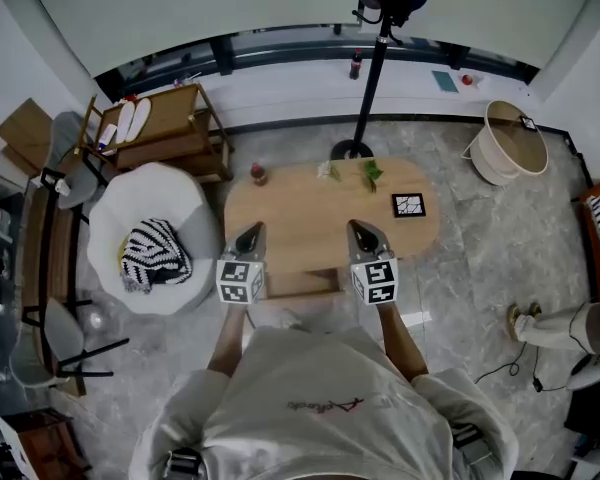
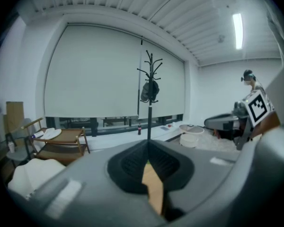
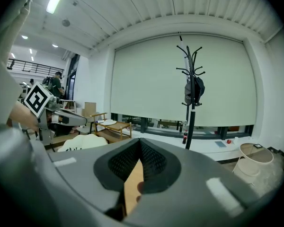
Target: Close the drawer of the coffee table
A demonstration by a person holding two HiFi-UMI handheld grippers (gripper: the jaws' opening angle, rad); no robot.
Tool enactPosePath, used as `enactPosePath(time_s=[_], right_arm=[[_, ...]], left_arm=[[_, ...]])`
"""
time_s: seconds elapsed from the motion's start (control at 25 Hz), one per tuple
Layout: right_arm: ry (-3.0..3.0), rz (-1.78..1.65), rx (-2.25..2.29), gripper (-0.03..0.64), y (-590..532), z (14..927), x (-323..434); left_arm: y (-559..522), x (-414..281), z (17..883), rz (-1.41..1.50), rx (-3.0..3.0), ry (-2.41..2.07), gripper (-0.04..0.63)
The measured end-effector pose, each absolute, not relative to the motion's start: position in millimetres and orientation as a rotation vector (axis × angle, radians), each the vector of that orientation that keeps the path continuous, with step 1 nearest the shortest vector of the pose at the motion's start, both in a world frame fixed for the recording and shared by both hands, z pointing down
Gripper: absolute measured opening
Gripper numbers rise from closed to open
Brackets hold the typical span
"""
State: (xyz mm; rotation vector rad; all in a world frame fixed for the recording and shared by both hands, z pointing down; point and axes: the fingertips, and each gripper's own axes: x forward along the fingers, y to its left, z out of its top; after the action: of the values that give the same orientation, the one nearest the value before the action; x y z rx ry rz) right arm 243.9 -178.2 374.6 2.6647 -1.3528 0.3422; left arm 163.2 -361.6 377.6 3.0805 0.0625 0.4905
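At the far left of the head view stands a slatted wooden rack (image 1: 165,128) with two pale oval things (image 1: 132,118) lying on its top shelf. Below it is a soft, rounded white pouf (image 1: 180,218), and a crumpled black-and-white striped cloth (image 1: 155,253) rests in its hollow. At the middle of the frame is the coffee table (image 1: 310,218), a smooth light-wood top with rounded ends. The drawer (image 1: 300,283) shows as a flat wooden box jutting a little from the table's lower edge, between the two grippers. The left gripper (image 1: 249,234) lies over the lower left part of the tabletop. Its own view shows the ribbed black pads (image 2: 132,162) clenched together with nothing gripped, only a sliver of tan wood below them. On the tabletop a small red bottle (image 1: 259,174) stands near the upper left edge, with leafy green sprigs (image 1: 370,173) further right. A black coat stand (image 1: 372,63) rises beyond the table's upper edge. The right gripper (image 1: 364,234) lies over the lower right part of the tabletop, and its jaws are likewise pressed tight on nothing. Right of it, a black-framed square (image 1: 409,205) lies flat on the table. At the upper right a round pale basket (image 1: 492,158) leans on the stone-patterned floor (image 1: 460,268), turned so that its tan inside shows.
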Motion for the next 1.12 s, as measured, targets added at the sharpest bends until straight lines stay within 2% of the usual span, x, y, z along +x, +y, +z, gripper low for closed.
enactPosePath(time_s=[0.52, 1.12], right_arm=[[-1.418, 0.347, 2.64, 0.005, -132, 379, 207], [-1.552, 0.479, 2.541, 0.005, -107, 434, 143]], left_arm=[[-318, 119, 371, 0.493, 3.092, -0.011, -0.001], [-290, 38, 415, 0.589, 3.014, -0.183, 0.0]])
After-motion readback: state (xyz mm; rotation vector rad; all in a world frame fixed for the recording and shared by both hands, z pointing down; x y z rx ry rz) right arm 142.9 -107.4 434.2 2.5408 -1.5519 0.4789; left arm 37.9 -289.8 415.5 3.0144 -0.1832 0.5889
